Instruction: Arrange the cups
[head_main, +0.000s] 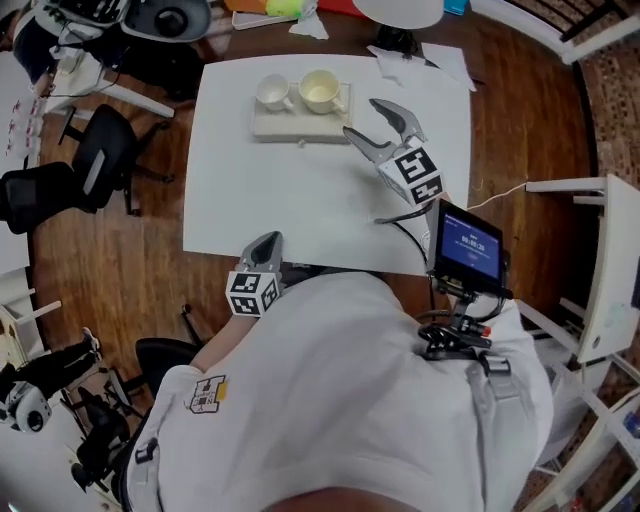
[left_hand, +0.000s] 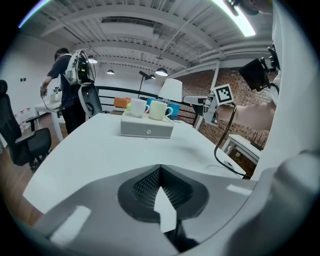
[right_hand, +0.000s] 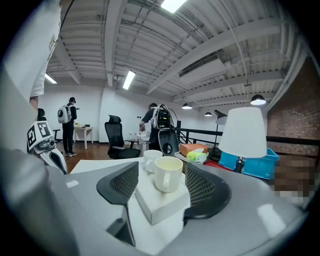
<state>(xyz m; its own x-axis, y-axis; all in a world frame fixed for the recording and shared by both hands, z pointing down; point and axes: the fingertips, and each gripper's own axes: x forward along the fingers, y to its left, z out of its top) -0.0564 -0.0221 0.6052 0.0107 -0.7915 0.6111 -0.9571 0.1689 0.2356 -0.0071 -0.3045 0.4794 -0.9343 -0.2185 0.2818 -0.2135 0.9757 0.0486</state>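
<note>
Counter (head_main: 300, 200): white, rectangular; bare apart from one block at its far side.

Block (head_main: 290, 126): pale, low, oblong; lies near the far edge, left of centre; carries both cups.

White cup (head_main: 272, 92): upright on the left half of the block.

Cream cup (head_main: 320, 90): upright on the right half of the block, just beside the white cup; in the right gripper view its handle faces the camera.

Right gripper (head_main: 358, 115): over the counter at the right end of the block, pointing left and far; jaws apart at a middling width, with nothing pressed between the pads; the block and cups show through the gap from the right gripper view; whether a tip touches the block cannot be told.

Left gripper (head_main: 268, 240): at the near edge of the counter, well apart from the block; jaws closed together on nothing.

Lamp (right_hand: 242, 132): white shade, beyond the far edge of the counter.

Office chair (head_main: 100, 160): black, on the wooden floor (head_main: 130, 260) left of the counter.
</note>
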